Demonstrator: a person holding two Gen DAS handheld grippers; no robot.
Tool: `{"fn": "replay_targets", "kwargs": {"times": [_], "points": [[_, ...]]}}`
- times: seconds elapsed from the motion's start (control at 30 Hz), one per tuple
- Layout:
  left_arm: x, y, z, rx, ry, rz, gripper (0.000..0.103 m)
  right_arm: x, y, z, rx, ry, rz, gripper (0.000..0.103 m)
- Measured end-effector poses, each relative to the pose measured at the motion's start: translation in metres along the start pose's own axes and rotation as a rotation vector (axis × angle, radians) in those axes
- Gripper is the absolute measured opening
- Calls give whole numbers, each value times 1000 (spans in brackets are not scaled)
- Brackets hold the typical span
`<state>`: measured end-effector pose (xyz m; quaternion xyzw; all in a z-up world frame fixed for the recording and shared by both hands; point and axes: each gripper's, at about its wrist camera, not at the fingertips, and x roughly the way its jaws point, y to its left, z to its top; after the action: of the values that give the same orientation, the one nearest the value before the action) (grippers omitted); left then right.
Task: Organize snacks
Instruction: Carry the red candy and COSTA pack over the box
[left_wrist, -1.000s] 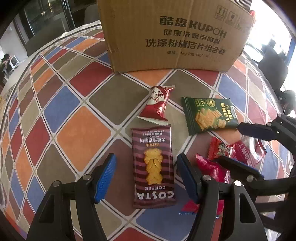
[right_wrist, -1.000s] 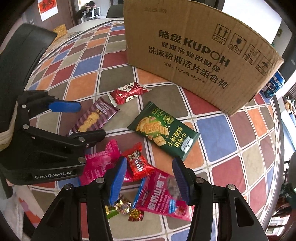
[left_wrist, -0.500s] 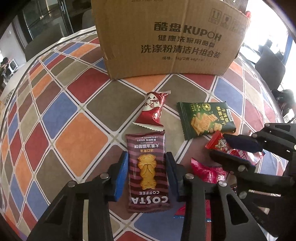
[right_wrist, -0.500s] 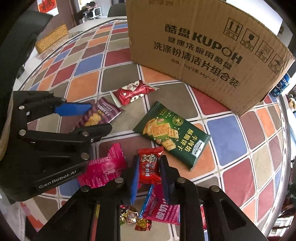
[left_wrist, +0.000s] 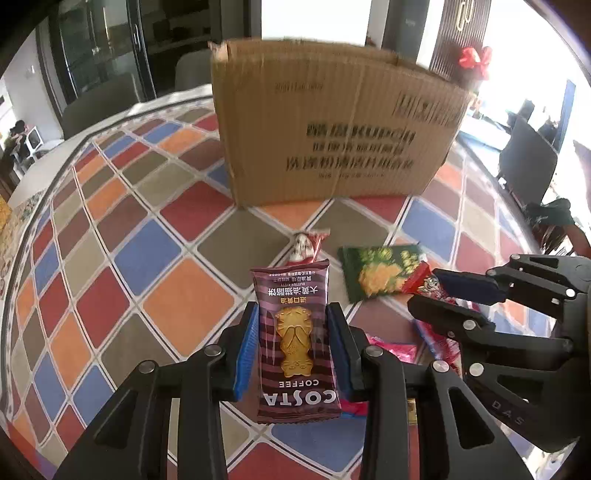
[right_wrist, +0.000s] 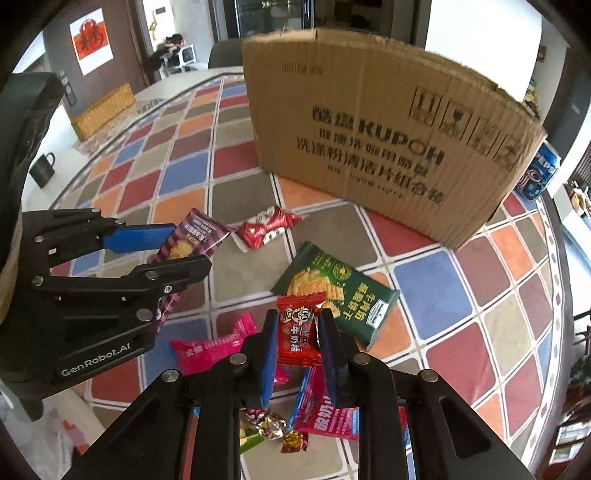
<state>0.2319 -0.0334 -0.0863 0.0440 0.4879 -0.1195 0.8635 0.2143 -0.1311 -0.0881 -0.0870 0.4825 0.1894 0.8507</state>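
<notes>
My left gripper (left_wrist: 293, 314) is shut on a maroon striped Costa biscuit packet (left_wrist: 295, 343), which hangs above the table; in the right wrist view this gripper (right_wrist: 189, 247) and the packet (right_wrist: 195, 236) appear at the left. My right gripper (right_wrist: 298, 321) is shut on a small red candy packet (right_wrist: 299, 332), also off the table. A tall cardboard box (right_wrist: 369, 140) stands behind. On the cloth lie a green cracker packet (right_wrist: 332, 288), a red-and-white packet (right_wrist: 266, 230), a pink packet (right_wrist: 210, 350), a pink-and-blue packet (right_wrist: 325, 410) and foil candies (right_wrist: 273, 432).
The round table (left_wrist: 147, 240) has a cloth of coloured diamonds. A Pepsi can (right_wrist: 539, 173) stands right of the box near the table's edge. A black mug (right_wrist: 42, 168) sits far left. Chairs (left_wrist: 528, 158) surround the table.
Both grippers went from open to shut, the left on the Costa packet and the right on the red candy. Both then rose with their packets and tilted up toward the box.
</notes>
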Motion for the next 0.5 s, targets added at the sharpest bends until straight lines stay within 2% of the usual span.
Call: {"fn": "replay_targets", "kwargs": {"times": [0.5], "points": [[-59, -2, 30, -9, -163, -21, 36, -60, -11, 21, 58, -173, -14, 22]]}}
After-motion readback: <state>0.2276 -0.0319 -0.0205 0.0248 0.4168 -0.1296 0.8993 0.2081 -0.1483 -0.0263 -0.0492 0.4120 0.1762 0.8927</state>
